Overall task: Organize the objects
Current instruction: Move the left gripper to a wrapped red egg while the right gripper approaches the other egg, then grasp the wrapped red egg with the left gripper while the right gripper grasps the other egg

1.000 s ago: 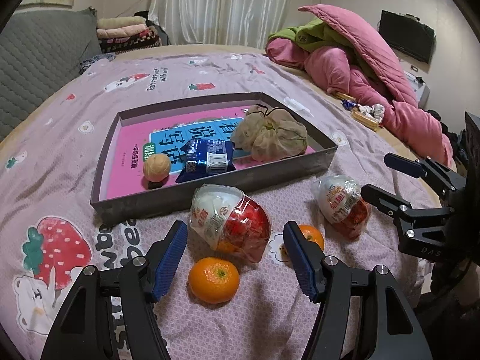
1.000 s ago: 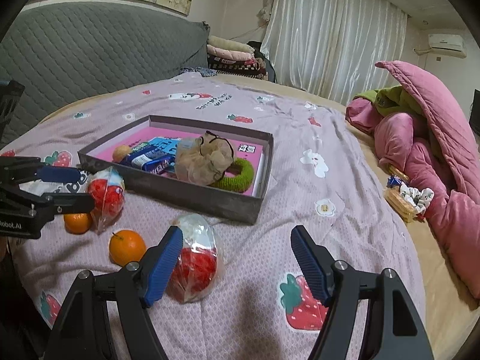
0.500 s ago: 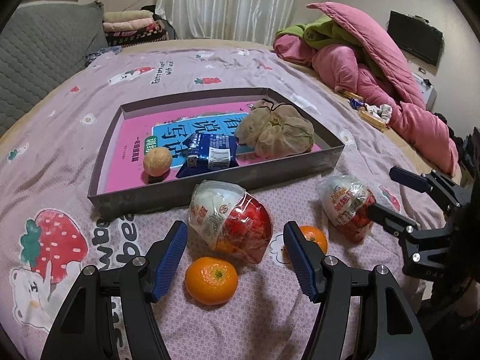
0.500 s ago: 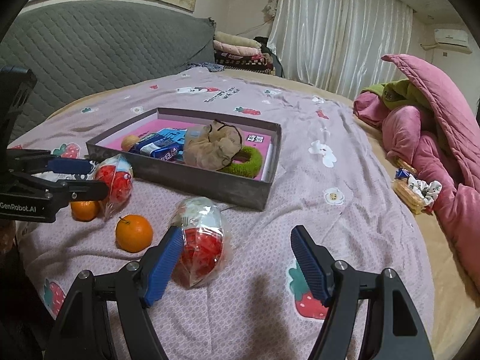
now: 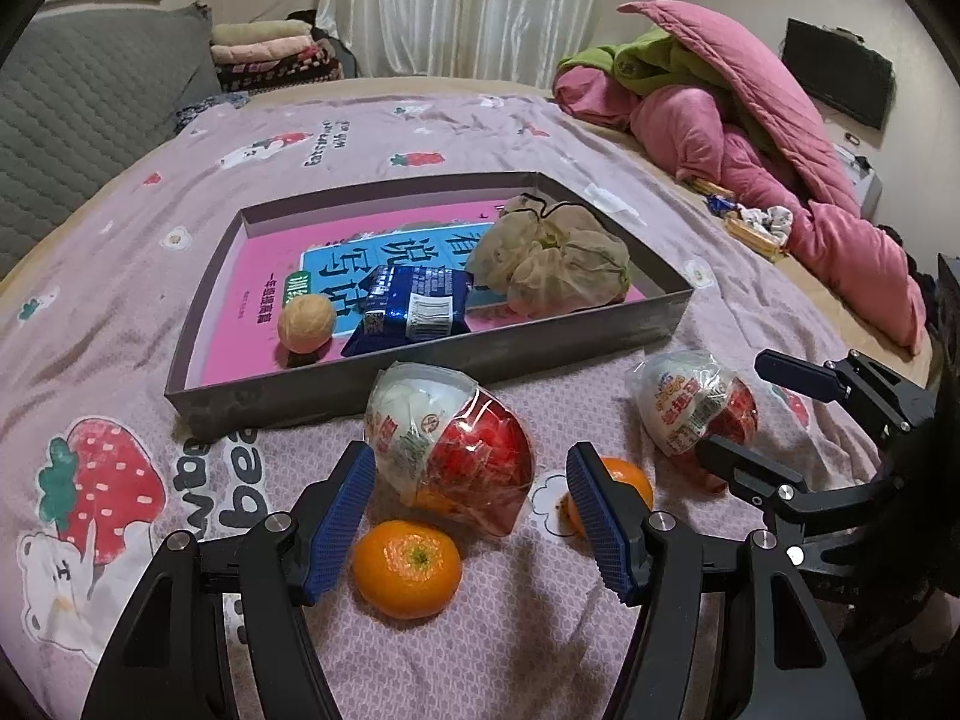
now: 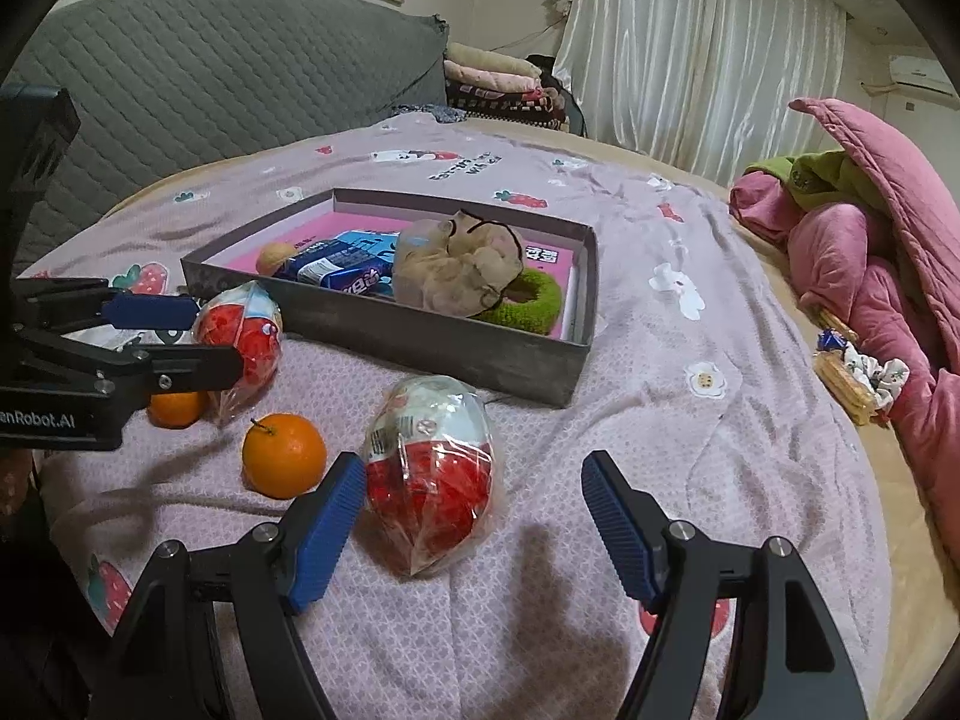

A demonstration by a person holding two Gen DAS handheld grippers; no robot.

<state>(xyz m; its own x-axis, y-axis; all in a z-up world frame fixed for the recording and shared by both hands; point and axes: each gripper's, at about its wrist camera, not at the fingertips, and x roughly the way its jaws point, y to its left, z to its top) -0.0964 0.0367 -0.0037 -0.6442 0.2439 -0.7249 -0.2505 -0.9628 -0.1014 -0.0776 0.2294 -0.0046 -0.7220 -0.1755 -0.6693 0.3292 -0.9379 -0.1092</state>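
The left gripper (image 5: 471,507) tilts down over the lilac strawberry-print bedspread (image 5: 120,312), jaws spread and empty, flanking a clear-wrapped red-and-white toy egg (image 5: 450,450) just in front of the shallow grey cardboard tray (image 5: 420,372). The right gripper (image 6: 474,519), also spread and empty, angles toward a second wrapped egg (image 6: 432,474). Two oranges (image 5: 407,567) lie near. Open bedspread stretches rightward to the pink quilt (image 6: 870,264).
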